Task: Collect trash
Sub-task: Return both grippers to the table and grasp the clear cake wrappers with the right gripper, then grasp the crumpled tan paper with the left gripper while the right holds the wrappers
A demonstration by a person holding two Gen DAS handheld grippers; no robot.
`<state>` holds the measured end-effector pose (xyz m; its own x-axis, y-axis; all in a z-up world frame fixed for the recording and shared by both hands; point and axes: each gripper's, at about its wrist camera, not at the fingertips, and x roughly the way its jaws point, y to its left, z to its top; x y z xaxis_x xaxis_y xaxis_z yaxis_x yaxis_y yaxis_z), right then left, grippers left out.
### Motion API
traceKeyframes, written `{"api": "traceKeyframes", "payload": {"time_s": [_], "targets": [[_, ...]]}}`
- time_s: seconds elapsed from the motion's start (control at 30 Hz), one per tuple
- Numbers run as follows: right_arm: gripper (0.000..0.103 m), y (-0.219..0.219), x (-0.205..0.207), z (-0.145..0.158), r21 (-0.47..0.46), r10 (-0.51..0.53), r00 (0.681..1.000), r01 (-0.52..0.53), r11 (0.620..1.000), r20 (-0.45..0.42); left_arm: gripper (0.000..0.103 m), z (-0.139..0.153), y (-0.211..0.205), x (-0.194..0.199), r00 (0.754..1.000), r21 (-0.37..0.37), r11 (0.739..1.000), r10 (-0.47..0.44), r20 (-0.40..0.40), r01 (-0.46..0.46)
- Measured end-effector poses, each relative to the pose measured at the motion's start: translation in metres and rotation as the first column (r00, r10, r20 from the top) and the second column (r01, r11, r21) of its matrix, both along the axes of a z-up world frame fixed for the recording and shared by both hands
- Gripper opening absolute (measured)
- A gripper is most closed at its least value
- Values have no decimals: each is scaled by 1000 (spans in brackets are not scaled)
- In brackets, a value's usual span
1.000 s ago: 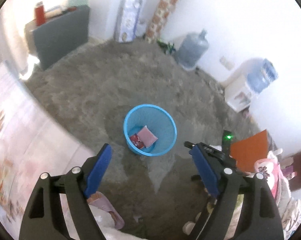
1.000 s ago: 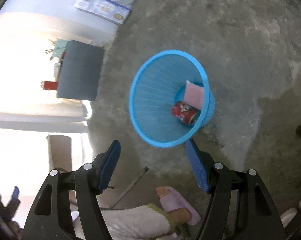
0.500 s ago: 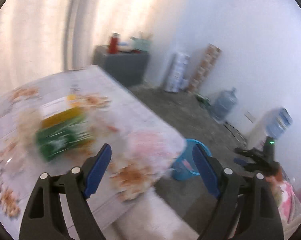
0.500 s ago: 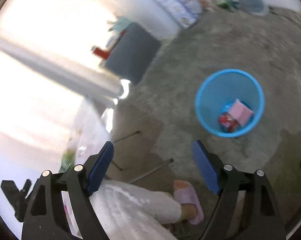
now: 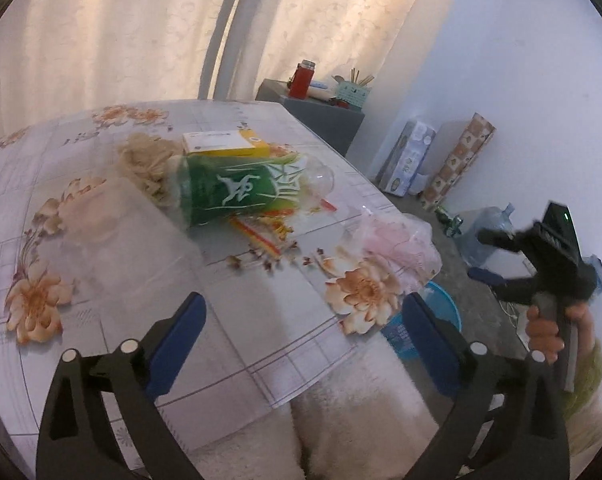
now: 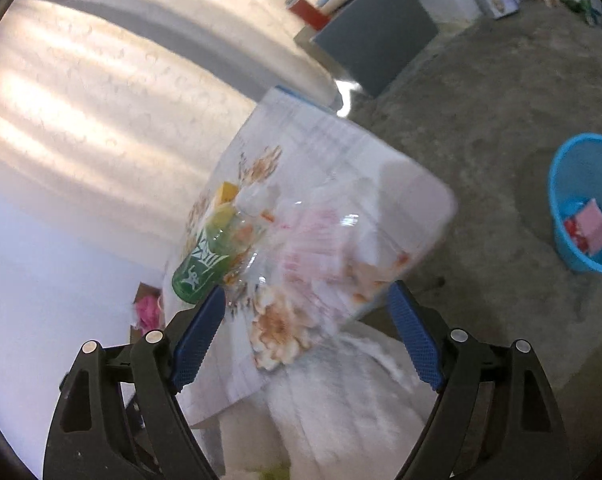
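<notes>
A green-labelled plastic bottle (image 5: 241, 190) lies on its side on the floral table (image 5: 101, 320), next to a yellow box (image 5: 225, 142) and a beige crumpled wad (image 5: 149, 164). A clear pinkish plastic bag (image 5: 397, 240) sits near the table's right corner. My left gripper (image 5: 305, 308) hovers over the near edge, its jaws opening with nothing between them. A hand holds my right gripper (image 5: 489, 256) beyond that corner. In the right wrist view my right gripper (image 6: 307, 292) is open and empty, facing the bottle (image 6: 209, 264) and bag (image 6: 313, 248). The blue bin (image 6: 581, 200) on the floor holds a red can and a pink packet.
A person's leg in white fluffy fabric (image 5: 361, 412) fills the space under the near table edge. A grey cabinet (image 5: 321, 120) with a red flask stands by the curtain. Boxes (image 5: 409, 160) and a water jug (image 5: 489, 232) line the wall.
Both views swung up from the floor and bin to the table with its trash. Both grippers' jaws stand wider than before. The right gripper now appears beside the table in the left view.
</notes>
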<state>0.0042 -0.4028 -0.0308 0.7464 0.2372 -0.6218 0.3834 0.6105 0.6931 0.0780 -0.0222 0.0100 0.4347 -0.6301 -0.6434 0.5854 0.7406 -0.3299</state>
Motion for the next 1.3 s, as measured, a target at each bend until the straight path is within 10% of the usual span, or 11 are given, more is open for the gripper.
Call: {"api": "traceKeyframes", "payload": {"time_s": [0.53,0.97,1.3], "targets": [[76,23,70,-17,-117,-44,990,28,993,-136,97,-9,22,7,1000,-57,998,17,17,-16],[23,38,77,-29,-191,-30,982,-6,982,-186,97,-11,61,20,995,-104,990,103,19,-100],[11,33,57,-19,-140,-25,993,8,990,-117,97,-11,74,27,988,-118,981,154,-10,-154]]}}
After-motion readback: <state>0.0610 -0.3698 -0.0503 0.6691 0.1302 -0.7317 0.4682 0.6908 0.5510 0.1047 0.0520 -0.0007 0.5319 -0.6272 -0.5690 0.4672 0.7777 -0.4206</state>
